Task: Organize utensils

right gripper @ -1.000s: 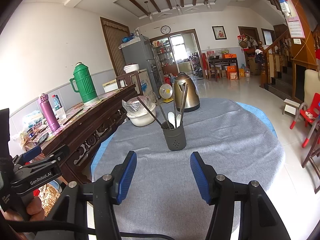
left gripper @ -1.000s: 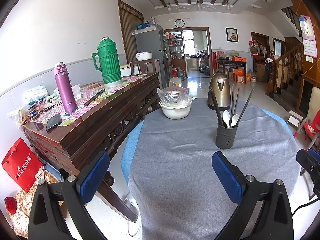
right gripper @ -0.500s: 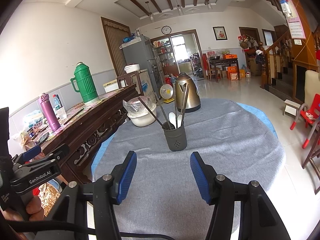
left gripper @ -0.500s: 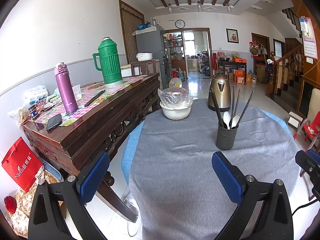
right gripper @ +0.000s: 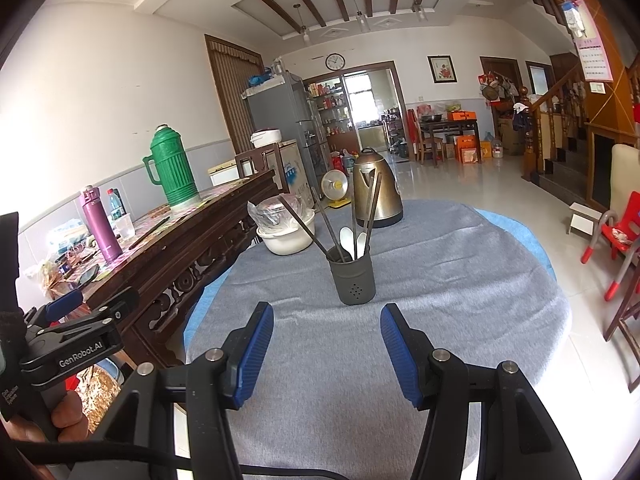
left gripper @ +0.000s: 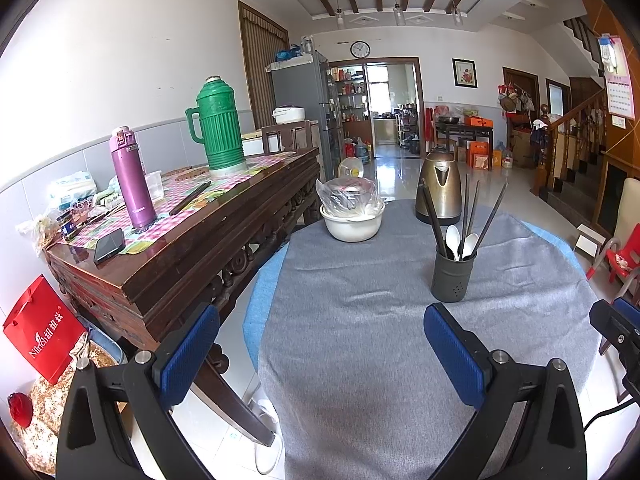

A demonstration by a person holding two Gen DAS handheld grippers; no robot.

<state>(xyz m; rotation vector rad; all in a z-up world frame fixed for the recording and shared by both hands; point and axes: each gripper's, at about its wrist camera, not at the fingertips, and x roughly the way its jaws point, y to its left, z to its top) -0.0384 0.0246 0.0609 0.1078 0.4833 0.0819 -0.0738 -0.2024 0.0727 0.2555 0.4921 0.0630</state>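
Note:
A dark grey utensil holder (left gripper: 452, 278) (right gripper: 354, 282) stands on the round table covered in grey cloth (left gripper: 360, 340) (right gripper: 440, 280). It holds several dark chopsticks (left gripper: 466, 208) (right gripper: 374, 204) and two white spoons (left gripper: 454, 238) (right gripper: 347, 238). My left gripper (left gripper: 320, 344) is open and empty, over the table's near left edge, well short of the holder. My right gripper (right gripper: 326, 344) is open and empty, directly in front of the holder. The left gripper also shows at the left edge of the right wrist view (right gripper: 64, 320).
A white bowl with a plastic-wrapped dish (left gripper: 352, 220) (right gripper: 286, 232) and a bronze kettle (left gripper: 438, 188) (right gripper: 376, 190) stand at the table's far side. A wooden sideboard (left gripper: 180, 240) with a green thermos (left gripper: 218, 128) and purple bottle (left gripper: 132, 180) is left. Red chair (right gripper: 620, 228) right.
Both views have shifted very slightly; the holder sits a touch nearer in the right wrist view. Both grippers stay open and empty.

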